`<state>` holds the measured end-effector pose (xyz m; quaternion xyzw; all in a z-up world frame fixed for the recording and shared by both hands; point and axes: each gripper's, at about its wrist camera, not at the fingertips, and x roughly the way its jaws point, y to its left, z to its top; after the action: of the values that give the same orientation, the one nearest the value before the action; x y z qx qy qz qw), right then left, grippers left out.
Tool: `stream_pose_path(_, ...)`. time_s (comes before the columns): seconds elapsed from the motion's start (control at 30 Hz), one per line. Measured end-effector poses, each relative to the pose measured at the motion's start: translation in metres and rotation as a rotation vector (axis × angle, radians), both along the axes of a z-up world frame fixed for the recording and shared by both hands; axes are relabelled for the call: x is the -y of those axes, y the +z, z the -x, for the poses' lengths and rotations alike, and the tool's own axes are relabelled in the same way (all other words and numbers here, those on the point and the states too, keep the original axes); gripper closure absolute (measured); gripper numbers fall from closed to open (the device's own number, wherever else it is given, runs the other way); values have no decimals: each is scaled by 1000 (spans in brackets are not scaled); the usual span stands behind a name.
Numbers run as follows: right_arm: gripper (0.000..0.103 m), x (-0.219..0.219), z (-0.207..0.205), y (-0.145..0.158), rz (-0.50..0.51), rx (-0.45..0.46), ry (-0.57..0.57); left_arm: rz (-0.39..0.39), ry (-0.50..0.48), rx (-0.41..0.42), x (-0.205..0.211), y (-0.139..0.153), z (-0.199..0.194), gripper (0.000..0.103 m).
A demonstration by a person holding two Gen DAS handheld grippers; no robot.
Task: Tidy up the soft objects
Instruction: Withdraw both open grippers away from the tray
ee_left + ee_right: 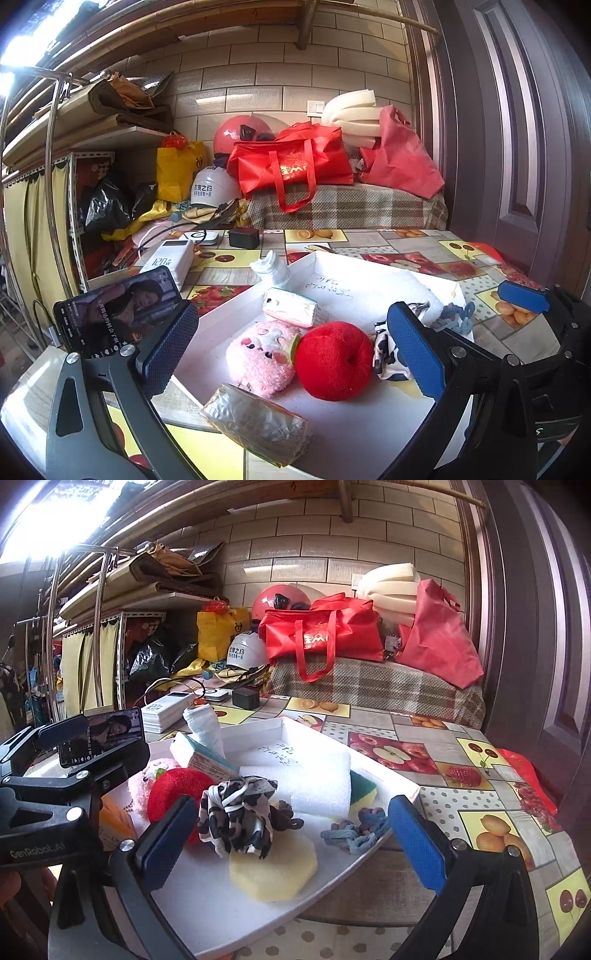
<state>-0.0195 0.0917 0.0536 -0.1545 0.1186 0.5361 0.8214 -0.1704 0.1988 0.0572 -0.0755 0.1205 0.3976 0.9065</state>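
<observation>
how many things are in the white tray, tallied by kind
plush toys: 2, the pink plush and the red plush apple
tissue packs: 2, near and far
sponges and foam: 3, the yellow sponge, the green-edged sponge, the white foam sheet
cloth and knit pieces: 3, the patterned cloth, the blue knit piece, the brown knit piece
total: 10

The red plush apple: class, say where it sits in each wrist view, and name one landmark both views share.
Left wrist view: the red plush apple lies low in the centre of the white tray, beside the pink plush toy.
Right wrist view: the apple is left of centre, partly hidden behind the right gripper's near finger.
Shared landmark: the red tote bag at the back.
</observation>
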Motion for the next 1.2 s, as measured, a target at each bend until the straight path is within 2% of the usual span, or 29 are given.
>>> stream_pose_path(0.5, 0, 63, 15, -1, 14, 24, -20, 78, -71, -24, 61, -3, 12, 0)
stream_pose_path(0.67, 0, 77, 13, -1, 18, -2, -34, 51, -70, -32, 73, -1, 14, 0)
stream_pose_path(0.77, 0, 88, 12, 2, 7, -11, -55, 69, -74, -15, 77, 1, 19, 0)
stream_pose_path(0.87, 0, 112, 6, 9, -88, -62, -59, 28, -30, -33, 84, 4, 18, 0)
stream_pose_path(0.93, 0, 128, 2, 11, -115, -89, -90, 21, -30, -46, 88, 5, 17, 0)
stream_pose_path(1.03, 0, 160, 6, 17, -214, -53, -153, 47, -42, -74, 97, 3, 14, 0)
stream_pose_path(1.1, 0, 179, 12, 19, -265, -12, -200, 40, -24, -106, 107, 2, 10, 0)
stream_pose_path(1.2, 0, 198, 14, 20, -300, 4, -277, 19, -14, -130, 121, 3, 7, 0)
